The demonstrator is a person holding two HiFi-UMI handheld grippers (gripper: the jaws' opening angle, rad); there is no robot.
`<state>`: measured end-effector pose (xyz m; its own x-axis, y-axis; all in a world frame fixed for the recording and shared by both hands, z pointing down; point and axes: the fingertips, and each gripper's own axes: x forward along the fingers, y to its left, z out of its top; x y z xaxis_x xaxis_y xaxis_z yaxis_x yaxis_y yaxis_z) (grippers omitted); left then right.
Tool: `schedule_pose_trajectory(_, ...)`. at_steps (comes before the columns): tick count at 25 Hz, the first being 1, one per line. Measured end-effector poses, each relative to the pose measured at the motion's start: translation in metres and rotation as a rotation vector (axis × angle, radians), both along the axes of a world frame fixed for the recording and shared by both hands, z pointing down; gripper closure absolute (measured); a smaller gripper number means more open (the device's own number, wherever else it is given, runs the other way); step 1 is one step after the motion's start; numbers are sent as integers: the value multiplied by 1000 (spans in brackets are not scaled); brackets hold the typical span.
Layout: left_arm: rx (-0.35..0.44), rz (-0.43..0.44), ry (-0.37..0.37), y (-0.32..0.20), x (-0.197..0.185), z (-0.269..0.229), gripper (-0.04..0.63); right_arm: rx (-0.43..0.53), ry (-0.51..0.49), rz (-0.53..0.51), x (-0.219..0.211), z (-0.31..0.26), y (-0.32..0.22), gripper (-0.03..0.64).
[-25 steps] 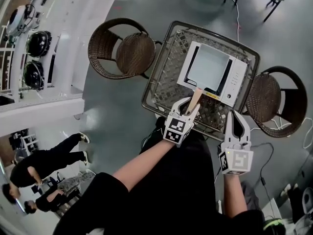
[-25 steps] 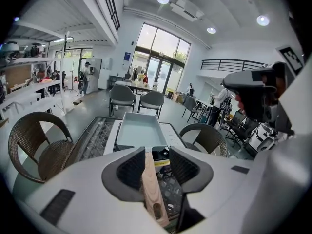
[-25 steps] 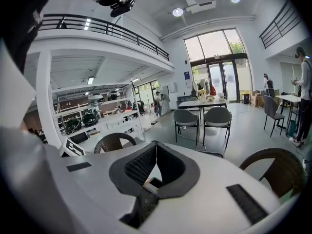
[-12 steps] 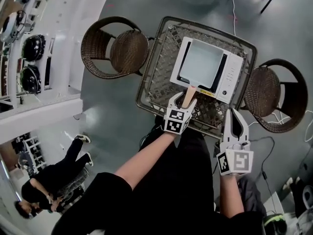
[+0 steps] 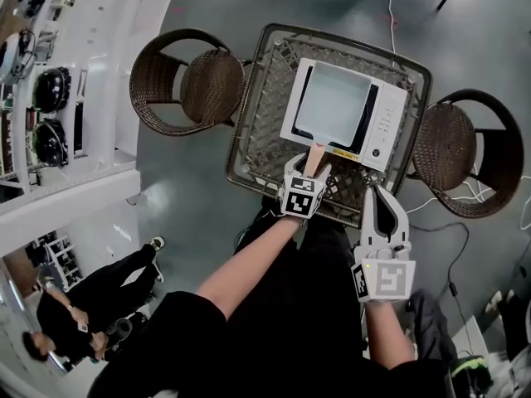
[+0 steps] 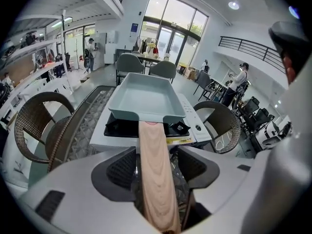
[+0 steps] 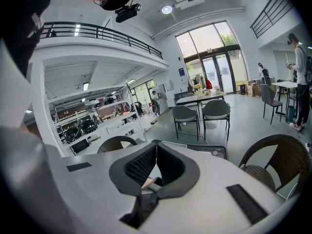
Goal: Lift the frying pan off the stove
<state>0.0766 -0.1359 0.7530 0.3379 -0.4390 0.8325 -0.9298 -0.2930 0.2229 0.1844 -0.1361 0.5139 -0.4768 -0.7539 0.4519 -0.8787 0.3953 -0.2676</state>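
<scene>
While the left claw [image 5: 310, 167] opens around the frying pan handle [image 6: 155, 174], right claw [image 5: 382, 196] pressed together; stove [image 5: 383, 124] print unreadable

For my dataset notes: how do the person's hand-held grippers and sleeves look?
Both hand-held grippers, left and right, are white with dark ribbed pads and a cube of black-and-white square markers. Sleeves are black and short. The left jaws are opening round the pan handle.
</scene>
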Motion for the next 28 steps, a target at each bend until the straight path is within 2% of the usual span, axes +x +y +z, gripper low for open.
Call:
schedule_pose_trajectory(6,-139,26,-29,7,3,19,345,-66,-90,33,-5,5,8,588)
schedule_pose_trajectory(9,-152,7,-35,7,-1,24,382,-69,-91,14,-8,4,13,588)
schedule_pose_trajectory(11,-173,-2,-33,8,-2,26,432,-64,-94,10,-7,2,13,588)
schedule_pose_trajectory(13,-189,-7,-35,7,-2,27,446,-61,-96,16,-5,1,12,588)
schedule_pose_trajectory(18,-235,27,-41,9,4,30,499,-59,-92,21,-2,-1,11,588)
schedule_pose_trajectory(21,-252,40,-20,10,11,31,535,-58,-84,17,0,-1,14,588)
schedule_pose_trajectory(28,-279,49,-5,9,12,24,548,-57,-87,25,5,-1,20,588)
